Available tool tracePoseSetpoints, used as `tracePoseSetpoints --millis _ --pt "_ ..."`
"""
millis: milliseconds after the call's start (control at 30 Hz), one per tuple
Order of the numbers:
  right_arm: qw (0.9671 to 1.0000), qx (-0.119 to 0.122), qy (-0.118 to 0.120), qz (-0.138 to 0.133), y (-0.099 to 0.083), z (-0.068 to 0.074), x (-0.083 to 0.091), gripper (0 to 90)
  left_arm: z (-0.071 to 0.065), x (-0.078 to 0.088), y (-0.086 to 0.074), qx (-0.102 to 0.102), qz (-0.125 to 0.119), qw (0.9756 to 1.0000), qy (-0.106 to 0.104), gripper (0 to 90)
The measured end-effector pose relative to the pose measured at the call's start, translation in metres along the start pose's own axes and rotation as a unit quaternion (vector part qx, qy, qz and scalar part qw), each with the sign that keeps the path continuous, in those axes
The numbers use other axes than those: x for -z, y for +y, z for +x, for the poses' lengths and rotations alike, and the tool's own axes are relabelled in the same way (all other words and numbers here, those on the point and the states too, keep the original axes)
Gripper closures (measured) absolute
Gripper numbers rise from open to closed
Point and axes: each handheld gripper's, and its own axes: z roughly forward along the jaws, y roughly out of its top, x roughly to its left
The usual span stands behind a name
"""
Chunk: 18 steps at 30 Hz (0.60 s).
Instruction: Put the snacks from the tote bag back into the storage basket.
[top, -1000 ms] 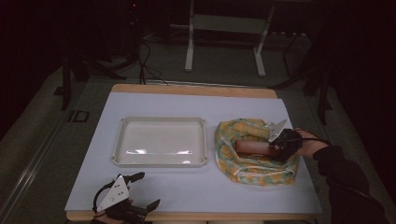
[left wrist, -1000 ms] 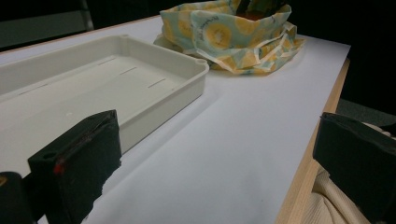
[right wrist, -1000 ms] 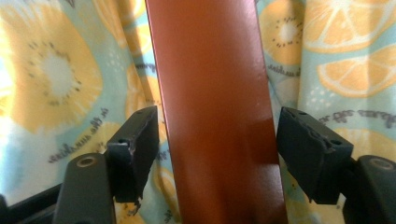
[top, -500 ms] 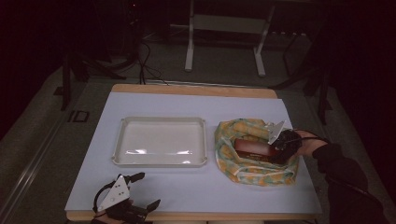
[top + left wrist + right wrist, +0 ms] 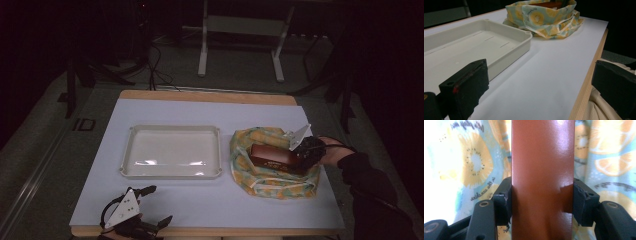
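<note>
Clamping brown box [image 5: 542,180] — right gripper [image 5: 542,202]; fruit-print bag [image 5: 274,162].

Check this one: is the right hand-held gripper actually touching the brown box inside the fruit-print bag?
Touching. In the right gripper view, both black pads of the right hand-held gripper press flat against the sides of the brown box, no gap either side.
</note>
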Motion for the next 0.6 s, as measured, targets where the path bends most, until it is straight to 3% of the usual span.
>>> tracePoseSetpoints --millis 600 --pt "0.9993 -0.001 -0.034 -0.013 0.013 -0.001 0.044 42.6 -0.002 0.001 0.001 -0.009 -0.006 0.9999 0.001 1.4"
